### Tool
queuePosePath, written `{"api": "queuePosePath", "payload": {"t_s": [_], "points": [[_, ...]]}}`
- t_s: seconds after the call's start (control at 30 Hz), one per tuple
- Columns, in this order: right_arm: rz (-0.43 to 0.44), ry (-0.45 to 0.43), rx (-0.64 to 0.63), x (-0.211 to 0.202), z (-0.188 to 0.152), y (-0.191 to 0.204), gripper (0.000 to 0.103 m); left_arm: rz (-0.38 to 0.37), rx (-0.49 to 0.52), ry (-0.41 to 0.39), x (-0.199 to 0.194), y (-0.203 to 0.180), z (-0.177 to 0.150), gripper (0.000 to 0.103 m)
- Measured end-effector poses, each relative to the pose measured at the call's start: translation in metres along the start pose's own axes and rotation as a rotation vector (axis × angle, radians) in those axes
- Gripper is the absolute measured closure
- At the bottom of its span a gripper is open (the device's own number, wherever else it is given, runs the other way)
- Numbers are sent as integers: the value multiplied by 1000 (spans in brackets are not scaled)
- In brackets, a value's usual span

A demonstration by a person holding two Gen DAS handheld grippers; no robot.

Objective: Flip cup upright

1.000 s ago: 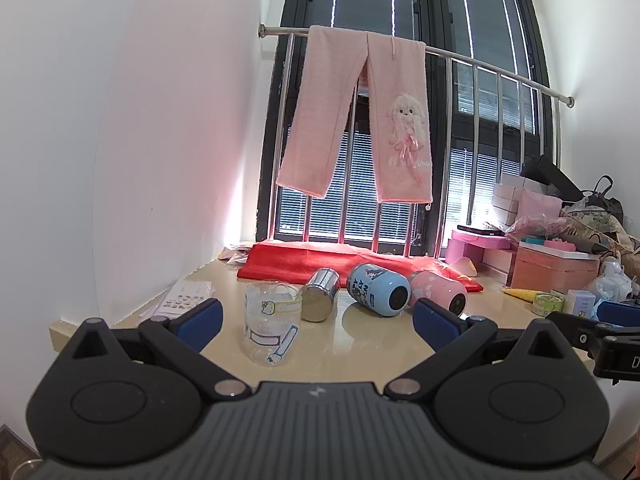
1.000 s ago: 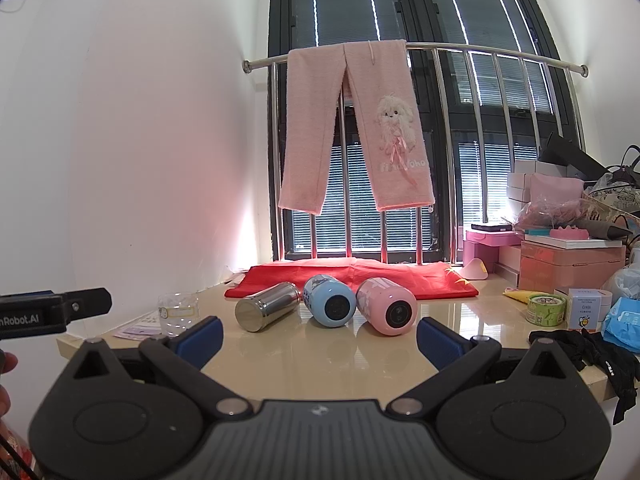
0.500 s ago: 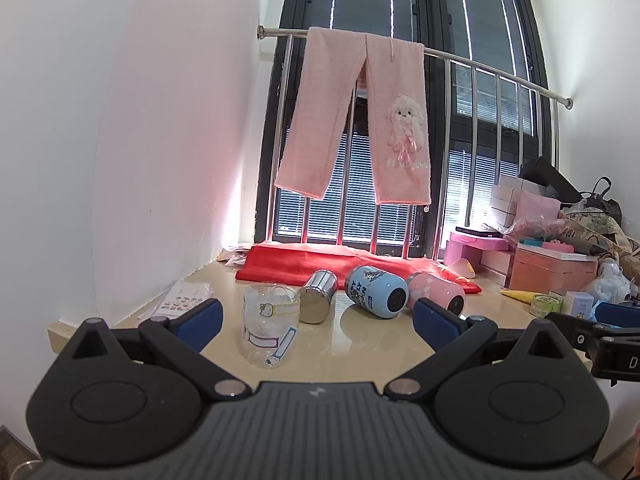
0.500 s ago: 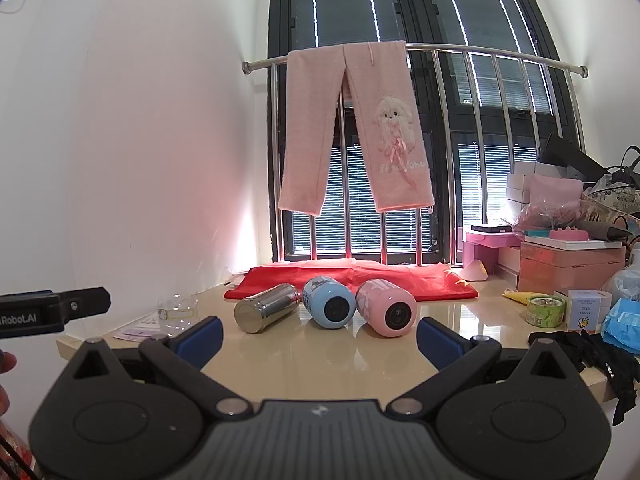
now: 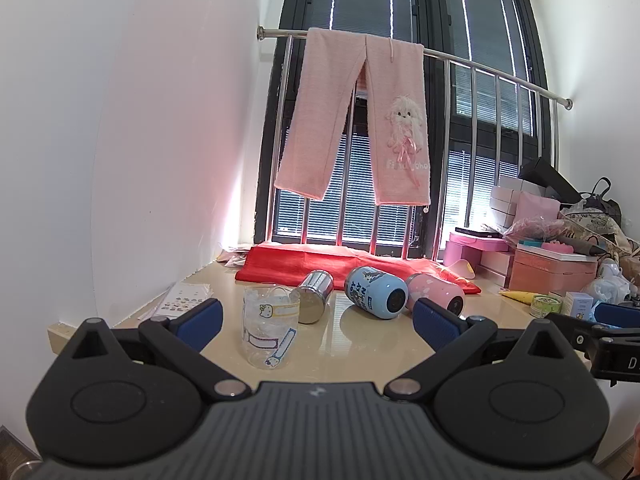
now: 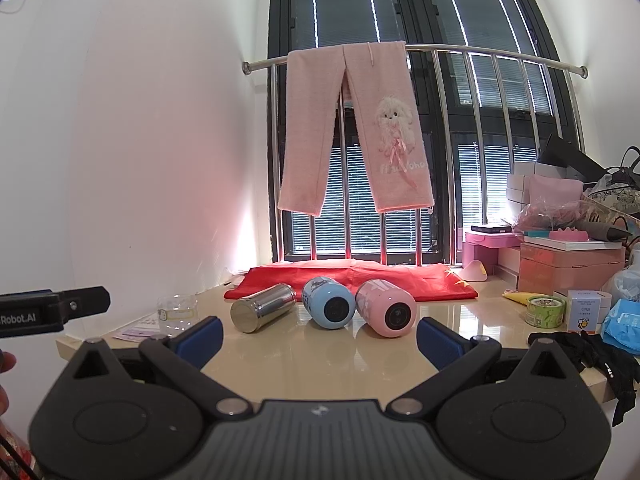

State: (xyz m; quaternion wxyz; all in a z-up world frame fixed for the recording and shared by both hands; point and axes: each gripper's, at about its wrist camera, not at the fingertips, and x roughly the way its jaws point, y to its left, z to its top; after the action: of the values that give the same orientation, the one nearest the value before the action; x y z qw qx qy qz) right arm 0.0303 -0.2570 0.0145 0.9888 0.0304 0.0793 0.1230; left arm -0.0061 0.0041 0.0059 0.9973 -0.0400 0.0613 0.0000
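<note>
Three cups lie on their sides on the beige table: a steel cup (image 6: 262,307), a blue cup (image 6: 330,307) and a pink cup (image 6: 387,313). They also show in the left wrist view as the steel cup (image 5: 314,296), blue cup (image 5: 376,297) and pink cup (image 5: 436,294). A clear glass with stickers (image 5: 270,330) stands upright near the left gripper and shows small in the right wrist view (image 6: 177,312). My left gripper (image 5: 316,320) is open and empty, short of the glass. My right gripper (image 6: 320,338) is open and empty, short of the cups.
A red cloth (image 6: 352,280) lies behind the cups under a railing with pink trousers (image 6: 352,128). Boxes and clutter (image 6: 568,268) fill the table's right side, with a black cloth (image 6: 596,360) on the front right edge. A sticker sheet (image 5: 184,300) lies at left.
Both views have shifted only slightly; the left gripper has edged a little toward the table. The cups have not moved.
</note>
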Motion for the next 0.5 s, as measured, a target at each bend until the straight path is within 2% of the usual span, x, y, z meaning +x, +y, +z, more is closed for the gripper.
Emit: {"api": "queuePosePath", "payload": {"t_s": [0.5], "points": [[0, 0, 0, 0, 0, 0, 0, 0, 0, -1, 1, 0, -1, 0]]}}
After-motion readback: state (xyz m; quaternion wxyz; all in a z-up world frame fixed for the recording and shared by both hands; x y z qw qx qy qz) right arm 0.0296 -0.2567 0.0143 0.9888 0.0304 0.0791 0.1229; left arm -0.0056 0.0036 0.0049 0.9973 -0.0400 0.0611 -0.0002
